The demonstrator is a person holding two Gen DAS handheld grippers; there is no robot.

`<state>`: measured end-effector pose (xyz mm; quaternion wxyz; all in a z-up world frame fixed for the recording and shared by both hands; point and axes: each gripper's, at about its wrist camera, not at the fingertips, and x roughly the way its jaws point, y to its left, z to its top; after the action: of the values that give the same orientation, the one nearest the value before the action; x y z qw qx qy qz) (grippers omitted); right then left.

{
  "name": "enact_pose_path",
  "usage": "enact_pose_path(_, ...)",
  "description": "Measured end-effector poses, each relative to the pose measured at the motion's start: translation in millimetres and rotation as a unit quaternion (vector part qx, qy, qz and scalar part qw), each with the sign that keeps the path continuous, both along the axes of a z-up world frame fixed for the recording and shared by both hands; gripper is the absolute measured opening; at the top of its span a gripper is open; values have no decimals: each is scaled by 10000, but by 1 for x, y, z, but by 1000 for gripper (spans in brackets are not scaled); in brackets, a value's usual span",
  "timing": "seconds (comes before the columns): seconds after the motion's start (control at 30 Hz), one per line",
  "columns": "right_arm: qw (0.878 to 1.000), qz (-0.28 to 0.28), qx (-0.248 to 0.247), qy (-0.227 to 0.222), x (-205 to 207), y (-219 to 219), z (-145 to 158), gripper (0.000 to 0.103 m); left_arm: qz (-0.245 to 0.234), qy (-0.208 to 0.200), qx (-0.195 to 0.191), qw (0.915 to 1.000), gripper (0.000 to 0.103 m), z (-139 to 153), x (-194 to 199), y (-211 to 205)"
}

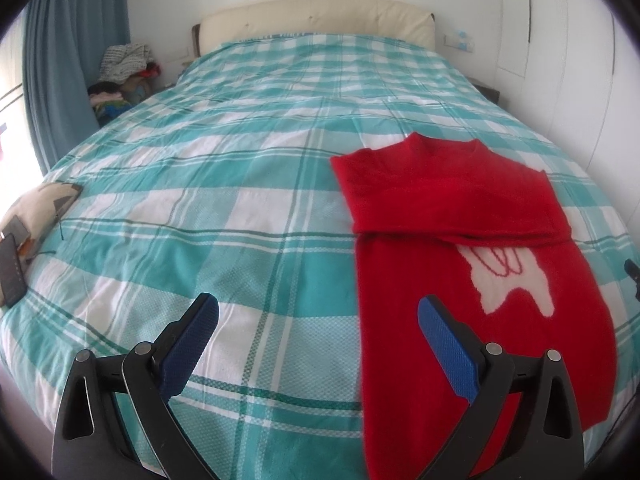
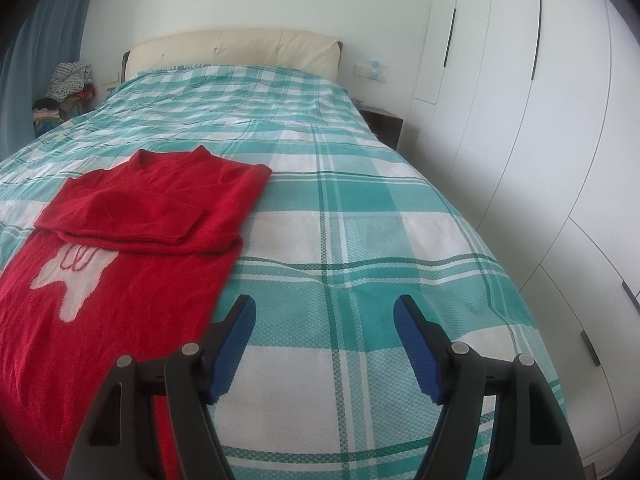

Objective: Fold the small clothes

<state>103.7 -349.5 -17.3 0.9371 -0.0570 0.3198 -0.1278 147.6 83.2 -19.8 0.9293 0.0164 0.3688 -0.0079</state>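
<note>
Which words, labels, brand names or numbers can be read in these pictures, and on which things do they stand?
None can be read.
Red sweater: a white knitted figure with red loops, a picture and no letters.
Dark flat device at the bed's left edge: a row of pale marks, too small to read.
Wall plate with blue parts beside the headboard: no legible label.

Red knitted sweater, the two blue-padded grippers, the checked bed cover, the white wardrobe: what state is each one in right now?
Red knitted sweater with a white figure: lying flat on the bed, sleeves folded across the chest, lower half not yet folded.
Left gripper: open, nothing between its jaws.
Right gripper: open, holding nothing, beside the sweater.
Teal and white checked bed cover: spread out, slightly wrinkled.
White wardrobe: doors closed.
</note>
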Motion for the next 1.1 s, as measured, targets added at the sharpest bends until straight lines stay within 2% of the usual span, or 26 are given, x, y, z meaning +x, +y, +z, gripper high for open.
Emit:
enact_pose_path(0.23, 9999, 6, -107, 74, 2, 2, -4, 71, 130, -95, -77, 9998, 100, -34, 6, 10)
enact_pose_path(0.4, 9996, -16, -205, 189, 5, 4, -11, 71, 105, -1, -183, 9998, 100, -53, 8, 13)
enact_pose_path(0.73, 9984, -22, -430, 370, 13, 10, -23, 71, 44, 17, -26, 10000, 100, -52, 9, 5)
enact_pose_path(1.1, 9976, -1, -556, 401, 14, 13, -24, 71, 103, 146, -76, 9998, 100, -56, 12, 7)
